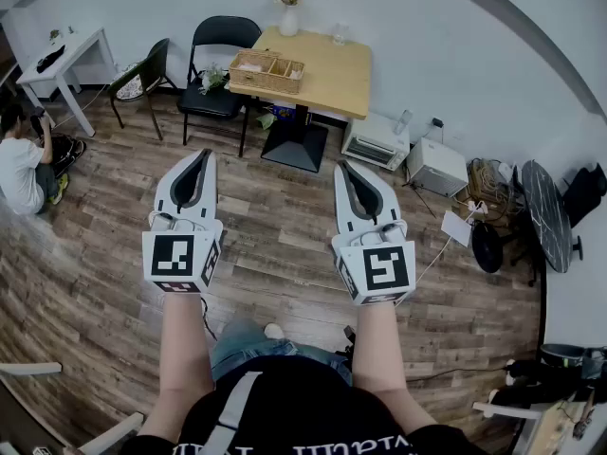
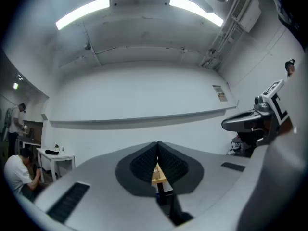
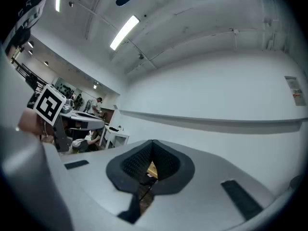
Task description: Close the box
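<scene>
An open wicker box stands on the left part of a small wooden table at the far side of the room. Both grippers are held out over the wooden floor, well short of the table, pointing toward it. My left gripper is shut with nothing in it; in the left gripper view its jaws meet at the tips, and a sliver of the table shows below them. My right gripper is also shut and empty, with its tips together in the right gripper view.
Two black chairs stand left of the table, and a vase sits at the table's back edge. White appliances rest on the floor to its right. A person sits on the floor at far left by a white desk.
</scene>
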Demonstrator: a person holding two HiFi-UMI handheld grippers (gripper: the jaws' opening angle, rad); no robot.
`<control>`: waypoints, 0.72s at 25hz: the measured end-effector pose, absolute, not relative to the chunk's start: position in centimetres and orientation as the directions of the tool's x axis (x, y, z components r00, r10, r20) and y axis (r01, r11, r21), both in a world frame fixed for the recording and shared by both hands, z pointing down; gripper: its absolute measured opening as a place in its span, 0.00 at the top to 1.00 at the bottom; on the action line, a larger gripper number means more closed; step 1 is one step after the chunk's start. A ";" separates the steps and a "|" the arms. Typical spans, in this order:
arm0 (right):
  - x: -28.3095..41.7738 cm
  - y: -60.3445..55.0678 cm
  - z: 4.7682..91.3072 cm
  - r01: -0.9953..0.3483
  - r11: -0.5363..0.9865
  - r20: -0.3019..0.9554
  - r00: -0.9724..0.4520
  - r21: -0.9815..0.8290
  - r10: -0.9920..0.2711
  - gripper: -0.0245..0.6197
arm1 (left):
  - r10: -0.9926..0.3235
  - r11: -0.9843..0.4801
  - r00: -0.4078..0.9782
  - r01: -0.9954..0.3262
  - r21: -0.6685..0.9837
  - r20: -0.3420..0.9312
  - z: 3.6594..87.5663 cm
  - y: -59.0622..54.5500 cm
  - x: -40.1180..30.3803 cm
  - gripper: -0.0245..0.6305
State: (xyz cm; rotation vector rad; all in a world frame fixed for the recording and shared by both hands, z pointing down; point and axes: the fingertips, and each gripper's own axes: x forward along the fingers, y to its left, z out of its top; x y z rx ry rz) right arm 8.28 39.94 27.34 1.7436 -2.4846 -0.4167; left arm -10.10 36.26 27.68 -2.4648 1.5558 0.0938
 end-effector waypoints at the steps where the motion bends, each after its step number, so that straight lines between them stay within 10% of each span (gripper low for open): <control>1: 8.5 39.8 27.6 -0.912 0.316 -0.093 -0.350 0.263 -0.932 0.94 | -0.882 -0.412 0.437 -0.897 -0.162 -0.176 27.7 36.2 -9.9 0.94; 12: 10.3 36.8 28.8 -0.924 0.335 -0.095 -0.356 0.182 -0.930 0.94 | -0.883 -0.399 0.430 -0.899 -0.183 -0.188 28.1 33.7 -9.0 0.94; 15: 9.8 35.2 29.2 -0.919 0.370 -0.084 -0.383 0.136 -0.920 0.49 | -0.883 -0.396 0.428 -0.900 -0.183 -0.193 28.2 32.1 -9.5 0.94; 18: 9.9 32.2 29.4 -0.930 0.351 -0.096 -0.361 0.109 -0.928 0.45 | -0.884 -0.393 0.426 -0.901 -0.185 -0.195 28.4 29.3 -10.0 0.94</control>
